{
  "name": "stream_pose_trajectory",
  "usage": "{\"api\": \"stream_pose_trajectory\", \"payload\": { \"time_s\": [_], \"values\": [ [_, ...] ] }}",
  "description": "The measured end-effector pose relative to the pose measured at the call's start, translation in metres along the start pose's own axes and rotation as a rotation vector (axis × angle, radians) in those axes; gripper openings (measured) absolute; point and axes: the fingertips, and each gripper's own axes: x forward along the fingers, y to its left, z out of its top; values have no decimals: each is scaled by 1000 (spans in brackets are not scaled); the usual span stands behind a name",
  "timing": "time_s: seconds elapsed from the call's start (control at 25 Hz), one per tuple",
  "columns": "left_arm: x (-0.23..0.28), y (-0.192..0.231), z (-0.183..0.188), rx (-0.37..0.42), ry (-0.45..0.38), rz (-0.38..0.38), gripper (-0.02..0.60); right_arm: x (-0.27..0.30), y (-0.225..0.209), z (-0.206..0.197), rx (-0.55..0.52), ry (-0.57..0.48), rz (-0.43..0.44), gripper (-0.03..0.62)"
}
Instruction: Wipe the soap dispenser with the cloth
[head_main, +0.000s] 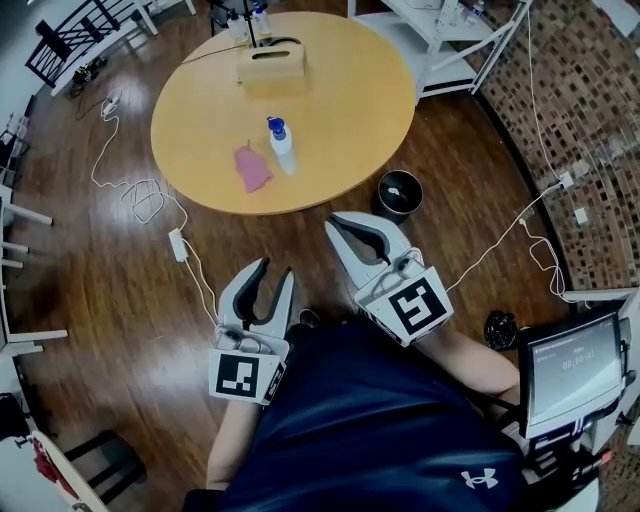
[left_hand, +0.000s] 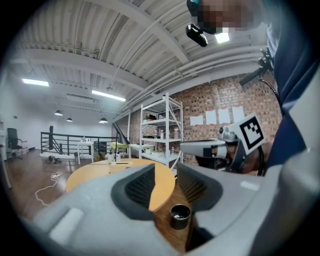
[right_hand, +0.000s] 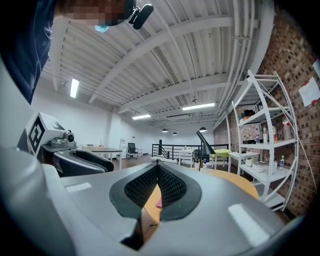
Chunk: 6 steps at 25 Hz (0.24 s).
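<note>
I saw soap dispenser (head_main: 282, 143): pale bottle, blue pump, on round table (head_main: 340, 110) just beside pink cloth (head_main: 252, 167) | left gripper (head_main: 276, 268) jaws apart, empty | right gripper (head_main: 335, 222) clenched, empty | shirt (head_main: 400, 440) showed Under Armour logo

We see a smooth, matt, pale wood table (head_main: 340, 110), a glossy dark wood-plank floor (head_main: 100, 290), a soft pink cloth (head_main: 252, 167), a clear plastic soap dispenser (head_main: 281, 145), and a rough brick wall (head_main: 590, 90) at the far right.

Even, bright indoor light from ceiling strips (left_hand: 107, 95). Head view sharp, soft shadows on floor (head_main: 100, 300). My gripper views: strong fisheye bend, black corners, near jaws soft.
</note>
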Motion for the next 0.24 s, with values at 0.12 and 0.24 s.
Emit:
{"api": "stream_pose_trajectory", "payload": {
  "time_s": [0.12,0.24],
  "values": [
    [-6,-6,-3,1,9,2,137,-9,7,-8,22,28,8,11],
    [-14,-16,-8,0,29,2,137,-19,19,-14,59,44,22,11]
  ]
}}
